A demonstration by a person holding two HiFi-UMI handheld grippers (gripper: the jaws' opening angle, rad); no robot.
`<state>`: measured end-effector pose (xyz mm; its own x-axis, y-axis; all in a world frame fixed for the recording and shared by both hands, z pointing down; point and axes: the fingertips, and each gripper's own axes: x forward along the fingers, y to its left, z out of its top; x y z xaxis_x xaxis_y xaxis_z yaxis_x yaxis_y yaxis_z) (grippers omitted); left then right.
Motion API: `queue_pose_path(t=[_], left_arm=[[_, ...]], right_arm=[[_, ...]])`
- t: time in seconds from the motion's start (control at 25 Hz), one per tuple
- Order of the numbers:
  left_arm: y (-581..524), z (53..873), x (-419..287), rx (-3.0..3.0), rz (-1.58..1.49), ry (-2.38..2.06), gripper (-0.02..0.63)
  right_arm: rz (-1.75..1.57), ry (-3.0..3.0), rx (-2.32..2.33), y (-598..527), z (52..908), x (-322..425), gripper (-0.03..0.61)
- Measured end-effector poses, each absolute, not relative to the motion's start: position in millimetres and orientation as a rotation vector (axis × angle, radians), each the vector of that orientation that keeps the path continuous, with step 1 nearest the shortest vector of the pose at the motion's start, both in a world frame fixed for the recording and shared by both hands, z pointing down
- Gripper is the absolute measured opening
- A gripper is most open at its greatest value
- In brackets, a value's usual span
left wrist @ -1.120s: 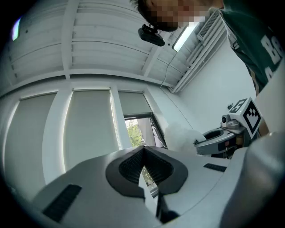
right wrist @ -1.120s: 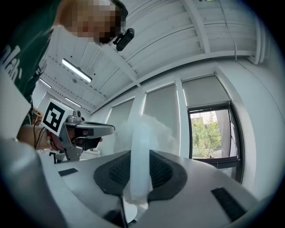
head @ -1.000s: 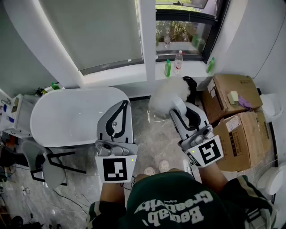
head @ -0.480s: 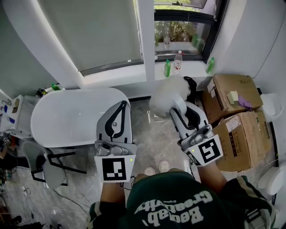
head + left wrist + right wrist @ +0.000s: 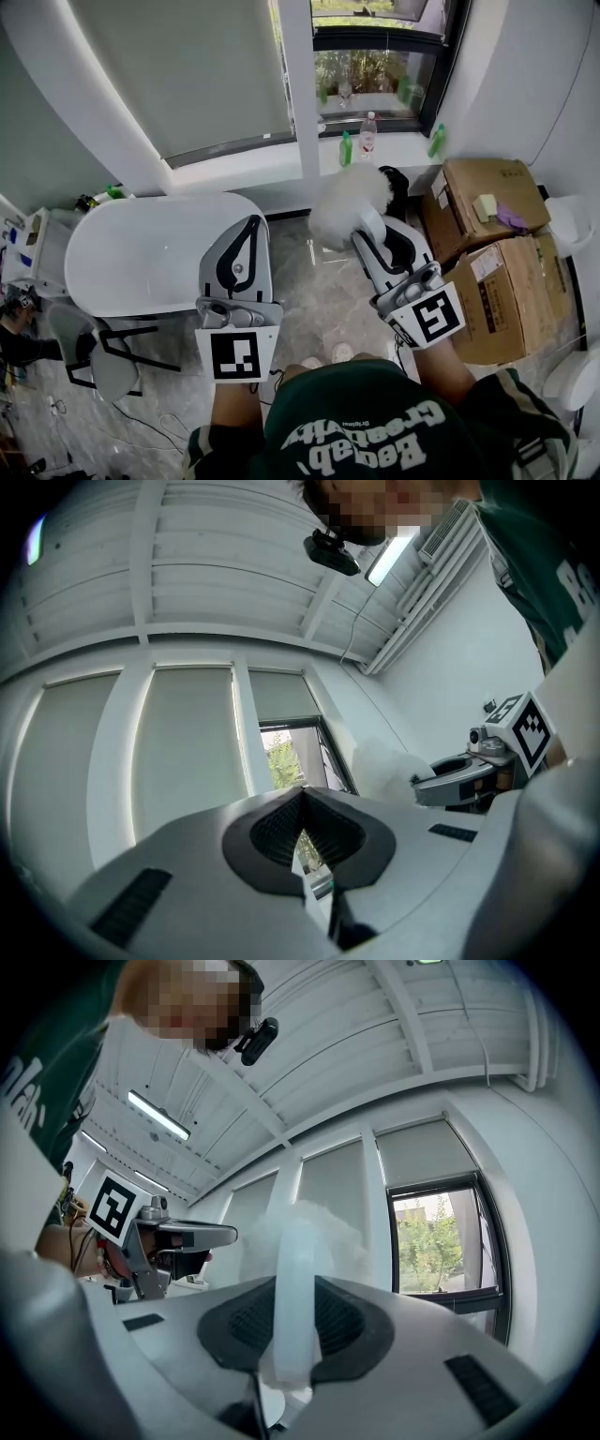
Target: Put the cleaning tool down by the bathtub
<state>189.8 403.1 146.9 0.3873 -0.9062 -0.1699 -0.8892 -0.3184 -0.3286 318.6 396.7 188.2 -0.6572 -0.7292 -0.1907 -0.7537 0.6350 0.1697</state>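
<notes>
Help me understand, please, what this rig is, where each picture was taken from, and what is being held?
There is no robot here: a person holds a two-finger gripper in each hand. The head view comes from a camera on the person's head, looking steeply down. The left gripper shows on its left and the right gripper on its right. The other two pictures come from cameras riding on the grippers, each looking along its own fingers.

In the right gripper view the fingers are closed on the white handle of a fluffy white cleaning tool. In the left gripper view the fingers are together with nothing between them.

On the floor stand a white bathtub at the left and cardboard boxes at the right. Bottles stand on the window sill.
</notes>
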Motion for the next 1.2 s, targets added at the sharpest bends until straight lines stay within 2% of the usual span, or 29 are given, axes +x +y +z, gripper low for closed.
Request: queue_pose_path(t=[1.2], left_arm=[[395.0,155.2,254.1,-2.288,-0.073,1.535,0.003]], right_arm=[[0.358,2.726,-1.253,399.1,205.2,379.6,0.092]])
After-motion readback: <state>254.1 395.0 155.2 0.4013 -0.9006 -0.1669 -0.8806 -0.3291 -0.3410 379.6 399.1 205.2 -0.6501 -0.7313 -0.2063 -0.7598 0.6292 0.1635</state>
